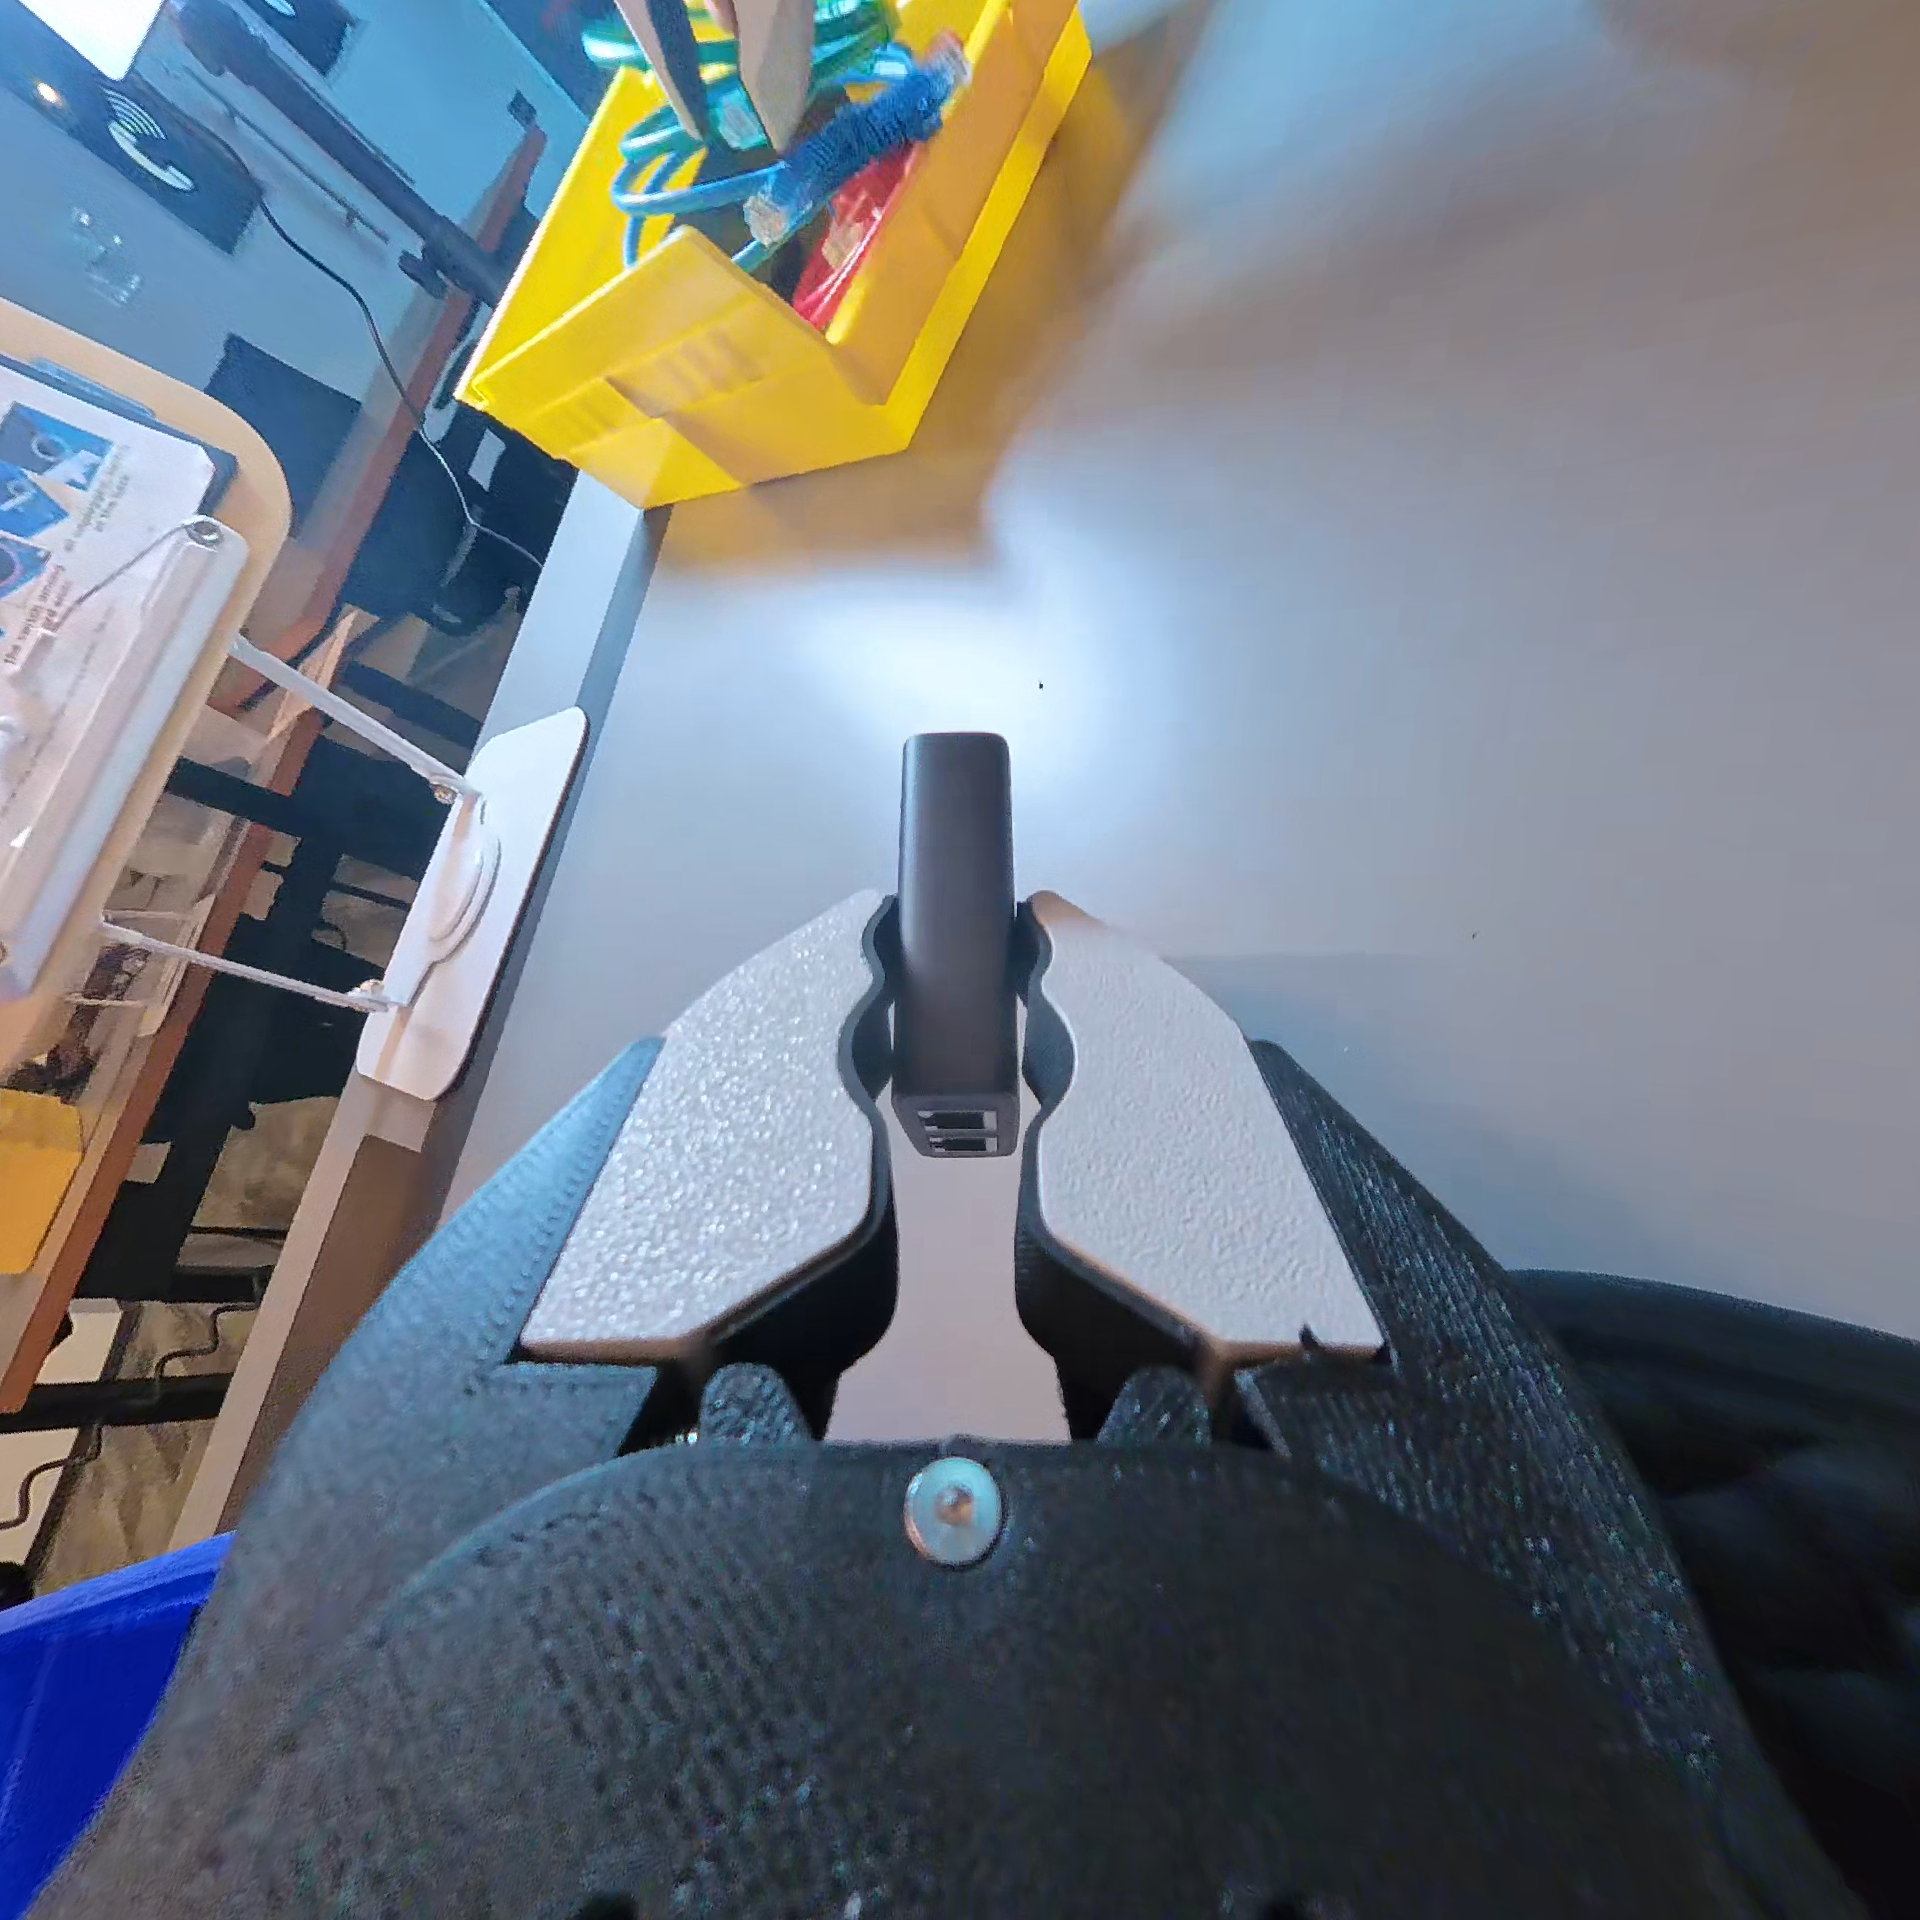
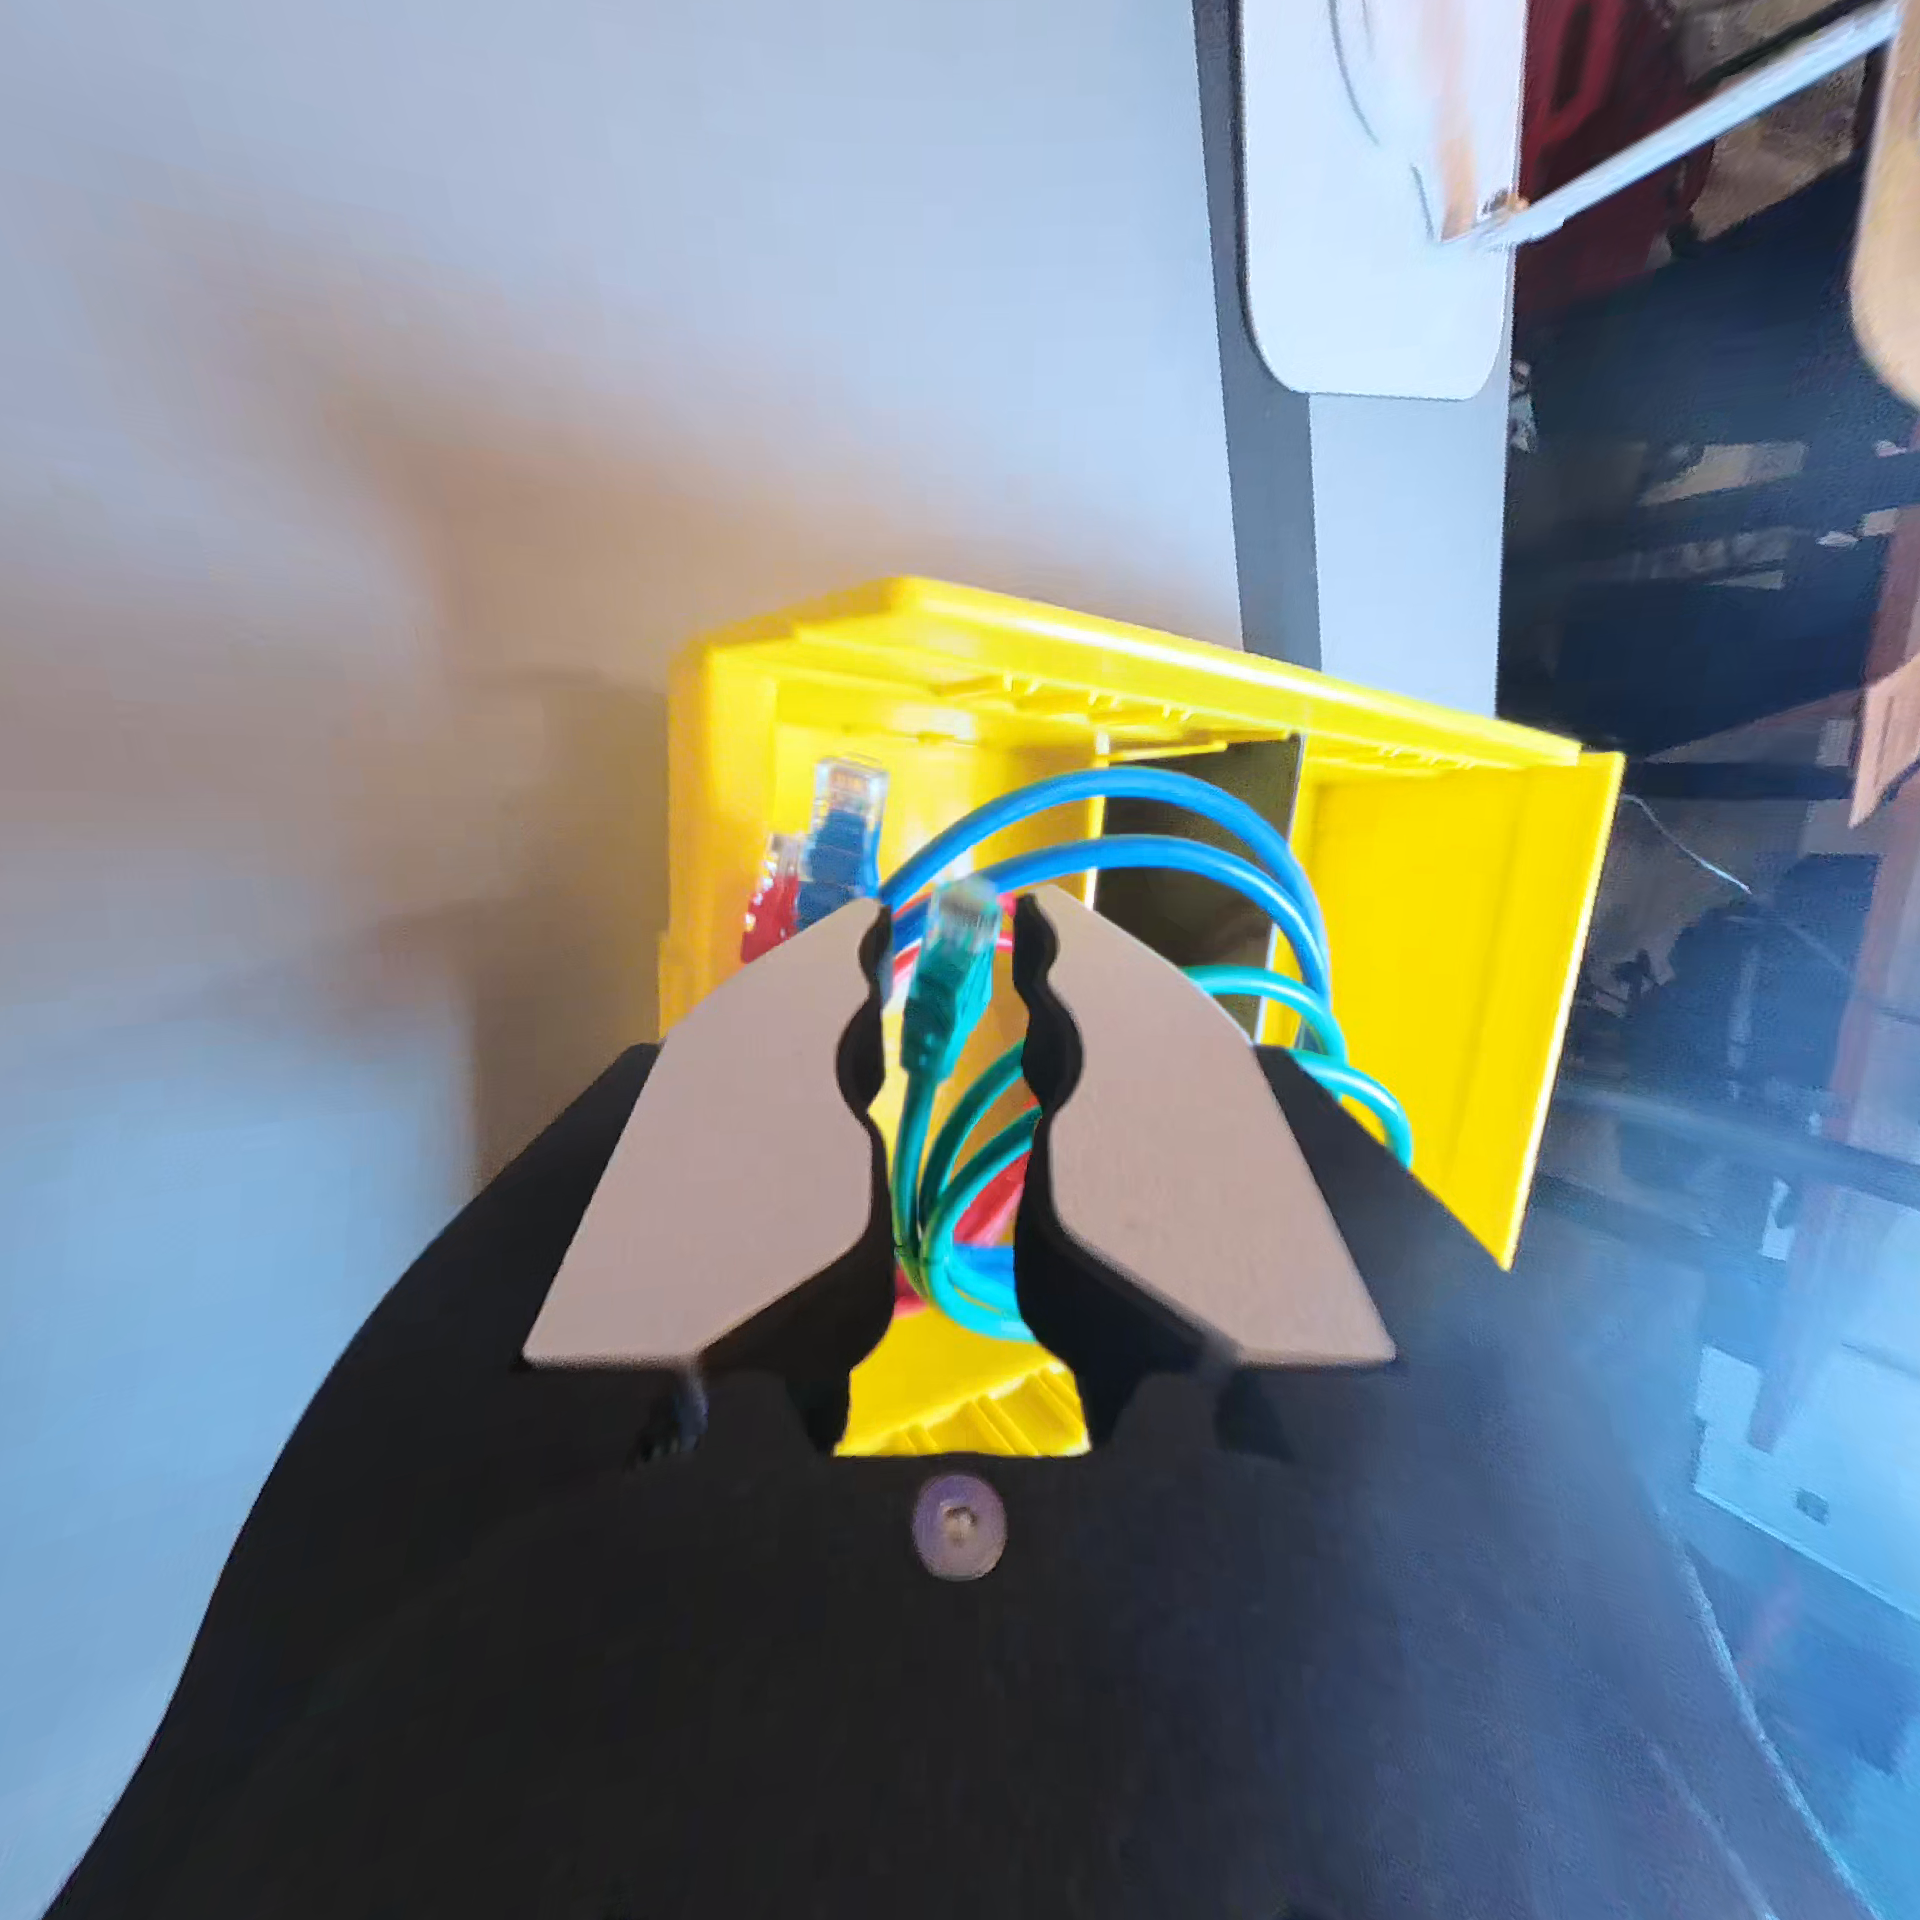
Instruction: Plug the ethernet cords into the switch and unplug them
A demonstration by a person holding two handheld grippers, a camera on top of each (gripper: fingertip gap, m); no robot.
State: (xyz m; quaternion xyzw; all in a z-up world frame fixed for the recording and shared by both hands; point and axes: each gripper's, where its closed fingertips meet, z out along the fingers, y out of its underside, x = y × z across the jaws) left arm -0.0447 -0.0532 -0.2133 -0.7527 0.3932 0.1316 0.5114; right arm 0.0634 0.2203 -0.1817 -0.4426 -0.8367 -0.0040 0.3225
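Note:
My left gripper (image 1: 956, 914) is shut on the black switch (image 1: 954, 810), which lies lengthwise between the fingers with its ports facing the camera, just above the grey table (image 1: 1403, 675). My right gripper (image 2: 951, 914) is open inside the yellow bin (image 2: 1455, 935). Its fingers stand on either side of the plug of a green ethernet cord (image 2: 940, 997) without clearly touching it. A blue cord (image 2: 1143, 810) and a red cord (image 2: 769, 914) lie coiled in the same bin. The left wrist view shows the bin (image 1: 665, 343) at the far left of the table with the right gripper (image 1: 727, 114) reaching into it.
A white stand base (image 1: 468, 904) sits at the table's left edge and holds a tilted board; it also shows in the right wrist view (image 2: 1371, 208). A blue bin (image 1: 83, 1714) is at the lower left. Beyond the table edge are desks and cables. My hands' fingertips stand some 30 cm from each other.

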